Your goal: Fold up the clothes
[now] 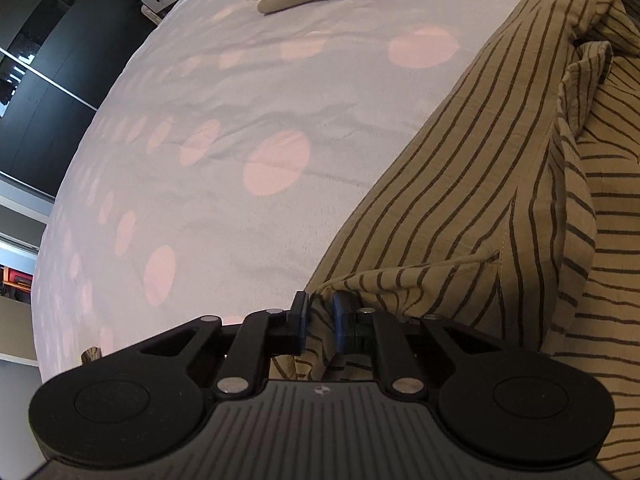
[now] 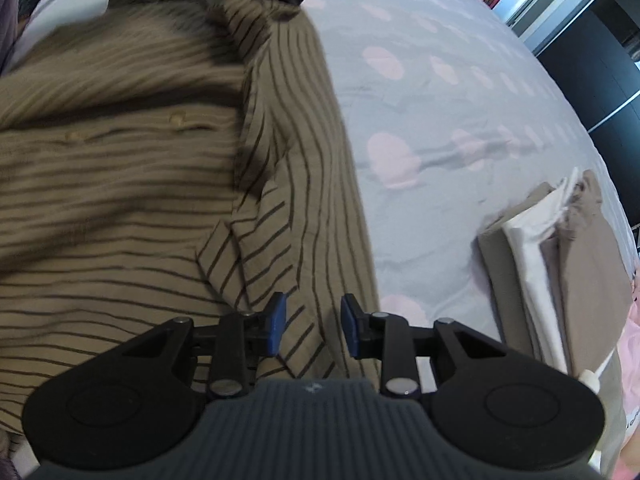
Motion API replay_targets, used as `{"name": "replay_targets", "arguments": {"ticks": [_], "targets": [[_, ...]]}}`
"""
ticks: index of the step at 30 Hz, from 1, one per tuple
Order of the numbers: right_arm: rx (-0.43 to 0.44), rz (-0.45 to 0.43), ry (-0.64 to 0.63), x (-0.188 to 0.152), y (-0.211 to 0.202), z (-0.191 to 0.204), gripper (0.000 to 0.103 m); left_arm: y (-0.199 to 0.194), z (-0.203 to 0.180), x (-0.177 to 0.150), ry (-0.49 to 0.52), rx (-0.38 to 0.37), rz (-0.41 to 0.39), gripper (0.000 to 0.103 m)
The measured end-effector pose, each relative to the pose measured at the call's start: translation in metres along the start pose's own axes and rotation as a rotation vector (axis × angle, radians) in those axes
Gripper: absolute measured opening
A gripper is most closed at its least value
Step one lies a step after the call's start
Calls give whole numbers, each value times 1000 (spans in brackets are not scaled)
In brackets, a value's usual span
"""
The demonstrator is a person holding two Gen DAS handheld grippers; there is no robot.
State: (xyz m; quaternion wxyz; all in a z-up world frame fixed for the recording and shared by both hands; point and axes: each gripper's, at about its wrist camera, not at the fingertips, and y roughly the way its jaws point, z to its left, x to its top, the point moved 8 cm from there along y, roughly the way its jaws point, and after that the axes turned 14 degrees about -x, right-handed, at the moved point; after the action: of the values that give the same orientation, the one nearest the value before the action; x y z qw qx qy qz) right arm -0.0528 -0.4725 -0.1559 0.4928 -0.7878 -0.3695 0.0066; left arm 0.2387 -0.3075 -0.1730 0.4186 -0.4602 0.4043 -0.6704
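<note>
Bare dotted bedsheet (image 1: 240, 92) lies beyond your striped shirt's (image 1: 460, 184) edge.
Your left gripper (image 1: 320, 322) pinches a shirt fold; your right gripper (image 2: 313, 326) stands apart over the hem.

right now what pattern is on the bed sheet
Pale lilac-grey bed sheet with pink dots, clearest in the left wrist view.

Light was dim, soft, indoor; no glare. Left wrist view was sharp, w/ heavy fisheye bend at edges. Right wrist view had motion blur over the striped shirt (image 2: 120, 168), dark soft shadows in its folds; bedsheet (image 2: 440, 120) looked bluish, slightly smeared.
</note>
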Motion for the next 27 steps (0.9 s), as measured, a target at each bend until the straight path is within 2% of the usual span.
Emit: {"name": "replay_targets", "arguments": {"ticks": [3,4,6,10,15,19,21,25,27], "targets": [[-3,12,-16,-4,15,8,30,-2,1,0,-11,9,-1,10],[-9,15,-14,-6,20,10,23,-3,1,0,-13,15,0,8],[-22,22,-9,-9,29,12,22,-4,1,1,-28,21,-4,5],[-25,45,10,-14,41,17,6,-9,2,-1,-60,35,-22,3],[-49,19,59,-10,23,5,3,-33,5,-5,-134,75,-73,1],[-77,-63,243,-1,-8,-29,2,-74,11,-13,-261,92,-167,0],[-127,-129,372,4,-30,-54,2,-100,13,-16,-317,115,-223,0],[-314,-267,581,16,-81,-95,1,-161,10,-20,-412,169,-343,0],[-417,-309,607,26,-107,-104,1,-195,9,-21,-455,199,-405,0]]}}
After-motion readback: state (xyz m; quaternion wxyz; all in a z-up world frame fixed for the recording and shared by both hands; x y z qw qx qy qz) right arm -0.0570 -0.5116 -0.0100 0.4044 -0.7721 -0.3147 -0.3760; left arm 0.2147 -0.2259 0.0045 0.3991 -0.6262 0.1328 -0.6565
